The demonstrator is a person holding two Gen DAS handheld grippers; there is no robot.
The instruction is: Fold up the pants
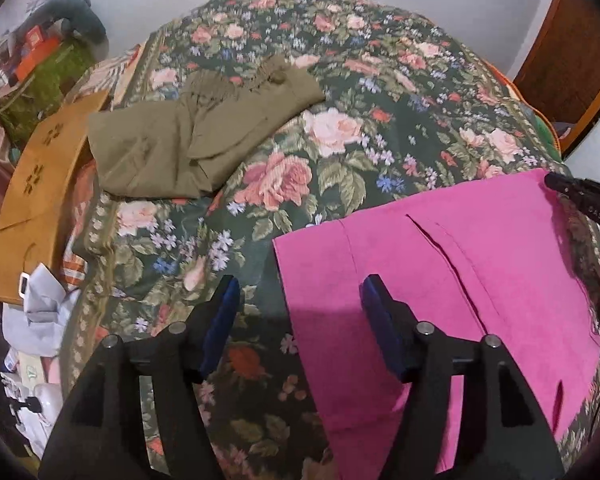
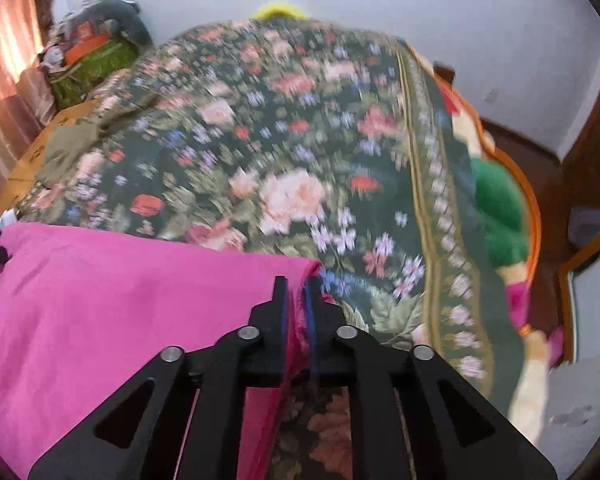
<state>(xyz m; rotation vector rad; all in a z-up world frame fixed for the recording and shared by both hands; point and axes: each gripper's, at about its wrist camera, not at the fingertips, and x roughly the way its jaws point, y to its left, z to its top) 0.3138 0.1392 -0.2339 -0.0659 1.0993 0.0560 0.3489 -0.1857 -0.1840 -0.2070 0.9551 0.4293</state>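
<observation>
Bright pink pants (image 1: 452, 280) lie flat on a floral bedspread (image 1: 340, 92), at the near right of the left wrist view. My left gripper (image 1: 300, 300) is open and empty, its fingers straddling the pants' left edge just above the cloth. My right gripper (image 2: 297, 292) is shut on the right corner of the pink pants (image 2: 120, 300); it also shows as a dark tip at the right edge of the left wrist view (image 1: 568, 192). The right wrist view is motion-blurred.
Folded olive-green pants (image 1: 188, 136) lie at the far left of the bed. A brown cardboard box (image 1: 32, 200) and clutter sit along the left bedside. A wooden bed frame (image 2: 536, 216) and floor lie to the right.
</observation>
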